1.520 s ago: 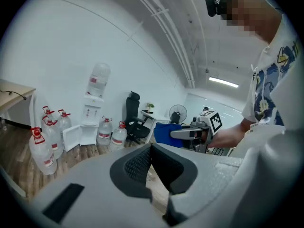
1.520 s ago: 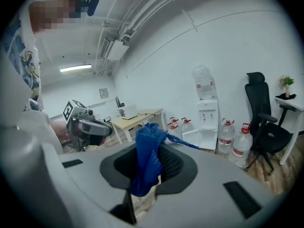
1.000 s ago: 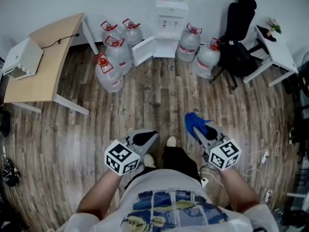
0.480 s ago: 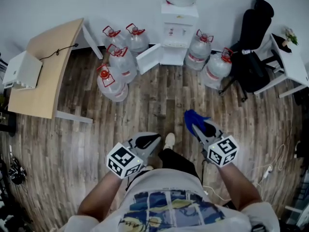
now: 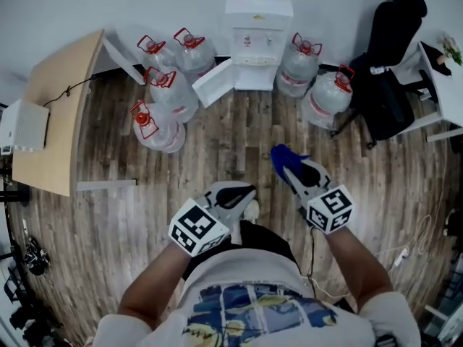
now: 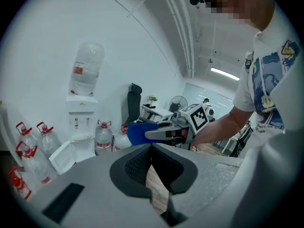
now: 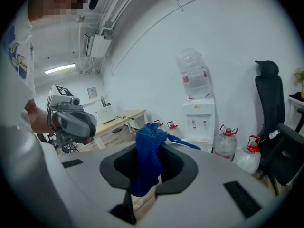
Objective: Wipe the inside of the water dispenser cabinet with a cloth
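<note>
Clamped the right gripper [image 5: 292, 169] [image 7: 147, 177] shut on a blue cloth [image 5: 281, 157] [image 7: 147, 158], with a bunch of fabric standing up past the jaw tips. Held the left gripper [image 5: 243, 191] [image 6: 151, 171] beside it, level with it, jaws together with nothing between them. Carried both over the wooden floor [image 5: 230, 142], well apart from the water dispenser [image 5: 258, 22] [image 7: 198, 115] at the far wall. Found the cabinet door [image 5: 214, 82] at the dispenser's foot swung open. Passed water bottles [image 5: 164, 92] on either side of the dispenser, an office chair [image 5: 391, 58] to the right and a desk [image 5: 56, 114] to the left.
</note>
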Tool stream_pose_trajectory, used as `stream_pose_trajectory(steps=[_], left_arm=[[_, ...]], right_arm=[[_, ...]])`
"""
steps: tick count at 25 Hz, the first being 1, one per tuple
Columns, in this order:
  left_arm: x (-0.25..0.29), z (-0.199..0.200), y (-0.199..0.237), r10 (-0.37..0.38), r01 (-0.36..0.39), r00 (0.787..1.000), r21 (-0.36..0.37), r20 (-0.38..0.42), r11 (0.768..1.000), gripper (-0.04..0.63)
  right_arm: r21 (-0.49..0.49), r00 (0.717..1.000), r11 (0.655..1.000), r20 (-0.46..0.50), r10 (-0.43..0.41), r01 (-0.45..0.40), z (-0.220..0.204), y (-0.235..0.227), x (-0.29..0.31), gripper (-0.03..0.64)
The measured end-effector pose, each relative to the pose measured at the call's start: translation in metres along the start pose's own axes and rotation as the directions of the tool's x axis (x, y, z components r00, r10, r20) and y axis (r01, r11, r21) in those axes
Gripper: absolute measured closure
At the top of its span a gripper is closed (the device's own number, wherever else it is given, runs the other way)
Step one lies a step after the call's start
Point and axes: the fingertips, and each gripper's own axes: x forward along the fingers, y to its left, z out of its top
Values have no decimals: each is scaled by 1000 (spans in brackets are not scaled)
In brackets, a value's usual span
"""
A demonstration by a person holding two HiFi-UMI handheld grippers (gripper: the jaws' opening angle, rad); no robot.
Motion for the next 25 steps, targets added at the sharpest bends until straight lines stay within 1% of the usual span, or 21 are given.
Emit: stream_pose_trajectory(steps=[3, 5, 8, 10, 13, 17, 21, 25], left_arm=[[23, 10, 14, -35, 35, 999, -12, -7, 999, 592], [38, 13, 22, -72, 72, 997, -14, -12, 997, 592], [58, 17, 34, -145, 145, 989, -11, -26, 989, 592], [73, 21, 43, -203, 203, 979, -7, -31, 979, 592], [95, 30, 59, -297, 297, 954, 6, -47, 955, 592], [119, 47, 94, -404, 406, 912, 20, -73, 914, 592], [136, 58, 142, -474, 478, 876, 29, -93, 878, 592], [155, 49, 193, -522, 526, 845, 9, -116, 850, 592]], right_arm=[[11, 1000, 1000, 7, -24, 24, 7, -28, 15, 537], [17, 999, 999, 11, -36, 36, 11, -44, 26, 537], [13, 999, 999, 6, -47, 47, 16, -66, 48, 537], [1, 999, 999, -8, -50, 50, 22, -80, 67, 537], [-20, 998, 998, -36, -55, 54, 32, -103, 103, 537], [-48, 994, 997, -82, -71, 67, 48, -139, 162, 537], [-59, 986, 993, -124, -108, 101, 56, -175, 224, 537], [-49, 979, 991, -156, -132, 126, 47, -212, 286, 537]])
